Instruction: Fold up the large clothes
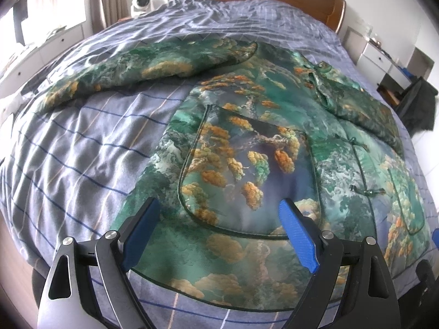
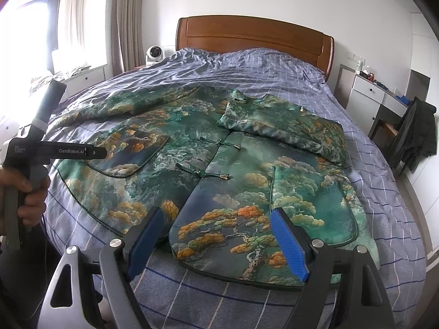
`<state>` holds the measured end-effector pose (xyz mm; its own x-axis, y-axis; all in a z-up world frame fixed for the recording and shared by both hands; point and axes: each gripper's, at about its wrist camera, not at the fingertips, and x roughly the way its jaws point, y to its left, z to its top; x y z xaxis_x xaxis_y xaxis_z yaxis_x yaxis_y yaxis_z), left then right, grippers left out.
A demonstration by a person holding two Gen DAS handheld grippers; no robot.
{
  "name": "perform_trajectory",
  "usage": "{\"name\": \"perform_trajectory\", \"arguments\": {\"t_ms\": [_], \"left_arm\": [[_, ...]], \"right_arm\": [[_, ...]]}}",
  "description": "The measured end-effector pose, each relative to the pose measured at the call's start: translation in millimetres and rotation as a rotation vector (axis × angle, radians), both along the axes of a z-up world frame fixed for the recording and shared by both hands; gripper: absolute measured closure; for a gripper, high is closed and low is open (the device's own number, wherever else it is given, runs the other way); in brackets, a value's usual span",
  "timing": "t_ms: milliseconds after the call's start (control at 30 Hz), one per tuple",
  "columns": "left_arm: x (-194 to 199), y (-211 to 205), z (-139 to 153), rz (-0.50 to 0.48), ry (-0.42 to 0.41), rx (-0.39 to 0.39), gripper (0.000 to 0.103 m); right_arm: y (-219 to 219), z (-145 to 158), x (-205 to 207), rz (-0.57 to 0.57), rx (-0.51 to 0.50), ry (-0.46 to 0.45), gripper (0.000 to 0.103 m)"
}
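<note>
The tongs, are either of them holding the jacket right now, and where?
Neither. The left tongs and right tongs hang open above the jacket's hem, gripping nothing.

The left gripper (image 1: 219, 213) is held with its jaws spread wide, nothing being clasped between the blue pads. The right gripper (image 2: 218, 223) is likewise kept agape and tilted downward. The left tool's handle is gripped by a hand (image 2: 26, 194).
</note>
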<state>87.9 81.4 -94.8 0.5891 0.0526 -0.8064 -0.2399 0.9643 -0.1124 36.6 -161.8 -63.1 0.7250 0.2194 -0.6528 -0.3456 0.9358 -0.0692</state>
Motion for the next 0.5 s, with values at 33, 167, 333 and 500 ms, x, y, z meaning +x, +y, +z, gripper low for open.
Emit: {"name": "perform_trajectory", "arguments": {"t_ms": [33,167,333,500], "left_arm": [[0.1,0.5,-0.5,0.0,0.002,-0.001,0.014],[0.4,2.0,-1.3,0.001,0.005,-0.003,0.014],[0.6,2.3,-1.1,0.001,0.005,-0.004,0.014],[0.8,3.2,-1.4,0.001,0.006,-0.005,0.013]], "right_arm": [[0.4,-0.7,0.2,0.0,0.0,0.002,0.021],[0.9,-0.7,1.0,0.002,-0.002,0.004,0.021],[1.2,-1.3,1.2,0.0,-0.003,0.009,0.021],[1.7,-1.4,1.2,0.0,-0.005,0.008,0.021]]}}
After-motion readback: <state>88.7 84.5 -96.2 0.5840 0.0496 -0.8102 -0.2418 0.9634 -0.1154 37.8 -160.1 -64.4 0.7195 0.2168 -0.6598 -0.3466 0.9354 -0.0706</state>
